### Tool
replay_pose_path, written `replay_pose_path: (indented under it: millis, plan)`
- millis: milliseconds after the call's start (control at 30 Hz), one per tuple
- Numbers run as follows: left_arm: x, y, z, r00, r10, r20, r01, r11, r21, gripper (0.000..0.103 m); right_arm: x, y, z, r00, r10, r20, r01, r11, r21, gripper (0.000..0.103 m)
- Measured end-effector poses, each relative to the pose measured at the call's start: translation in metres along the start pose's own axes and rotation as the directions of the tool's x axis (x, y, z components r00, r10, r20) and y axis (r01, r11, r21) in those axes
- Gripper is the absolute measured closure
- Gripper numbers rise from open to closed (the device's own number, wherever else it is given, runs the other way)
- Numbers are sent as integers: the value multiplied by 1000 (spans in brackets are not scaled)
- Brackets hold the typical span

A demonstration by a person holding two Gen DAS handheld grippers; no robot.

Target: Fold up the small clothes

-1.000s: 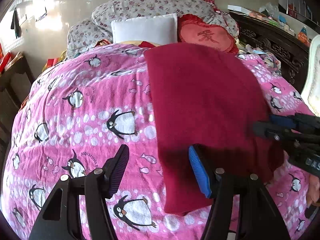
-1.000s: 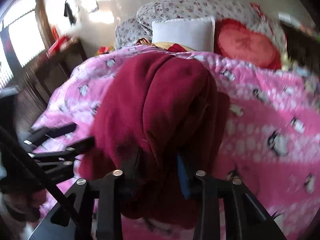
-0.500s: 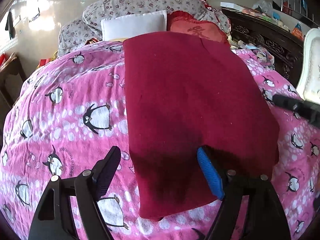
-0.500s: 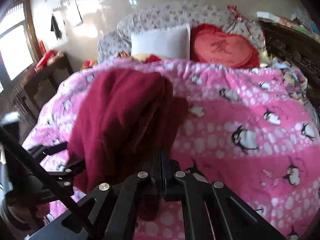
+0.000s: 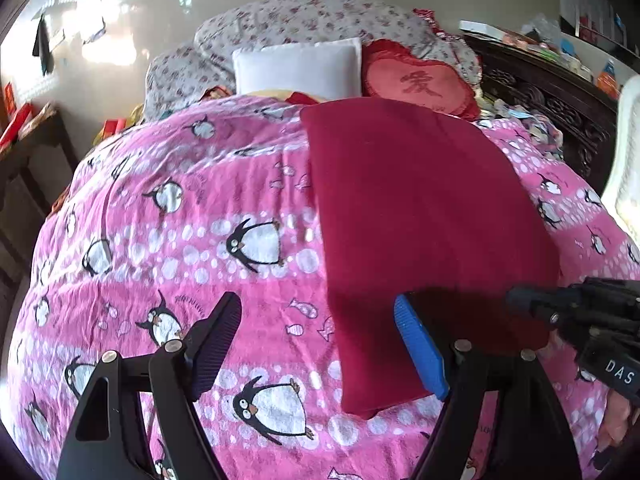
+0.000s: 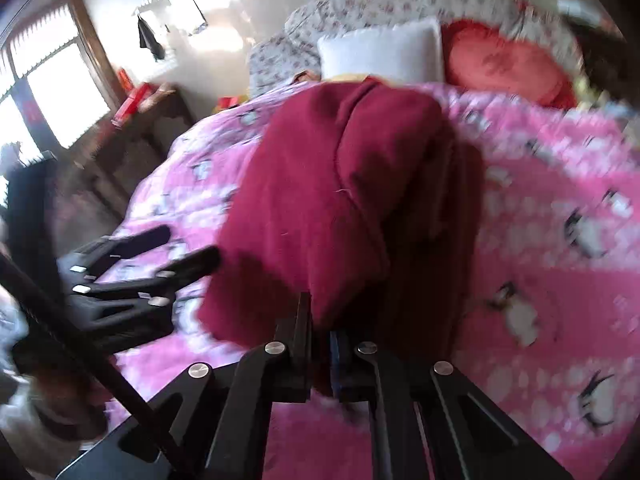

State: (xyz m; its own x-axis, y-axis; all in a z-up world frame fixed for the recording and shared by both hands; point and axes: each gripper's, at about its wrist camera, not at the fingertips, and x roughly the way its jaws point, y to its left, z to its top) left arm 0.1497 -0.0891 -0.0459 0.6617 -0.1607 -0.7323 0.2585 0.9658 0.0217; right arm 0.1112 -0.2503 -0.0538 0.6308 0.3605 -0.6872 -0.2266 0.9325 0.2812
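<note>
1. Maroon cloth (image 5: 424,216) lies flat on the bed (image 5: 200,208); left gripper (image 5: 320,344), jaws spread wider than a second ago, holds nothing.
2. Right gripper (image 6: 320,344), jaws newly pressed together, pinches the cloth's (image 6: 340,200) near edge, bunched and lifting: the next fold looks begun.

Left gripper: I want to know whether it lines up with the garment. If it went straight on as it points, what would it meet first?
Probably the pink penguin quilt, beside the red garment's left edge; the open left gripper straddles that edge, so depth is unclear.
</note>
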Motion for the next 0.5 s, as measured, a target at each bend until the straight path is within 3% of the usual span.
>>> replay_pose_path:
  millis: [133,200,300,400,467,500]
  plan:
    - [-3,-7,-6,1000,0,23,-1,999,34,24,-39,-11,9,994,-42,99,45,998,-32,97]
    - [7,-16,-12,1000,9,7,-9,999,52,24,-35,-19,8,995,-64,74,66,998,-13,97]
    - [24,-23,-21,998,51,-20,-49,996,75,24,3,-23,-7,995,-89,-41,88,996,-32,97]
    - [20,-18,-20,999,32,-22,-30,997,68,24,0,-28,-12,997,-65,-37,65,998,-5,95]
    - [8,-13,-12,1000,23,3,-23,998,66,24,-19,-34,-3,1000,-23,-10,23,999,45,78]
    - [4,-12,-8,1000,22,19,-23,998,63,24,-36,-35,6,999,-28,42,25,998,58,67]
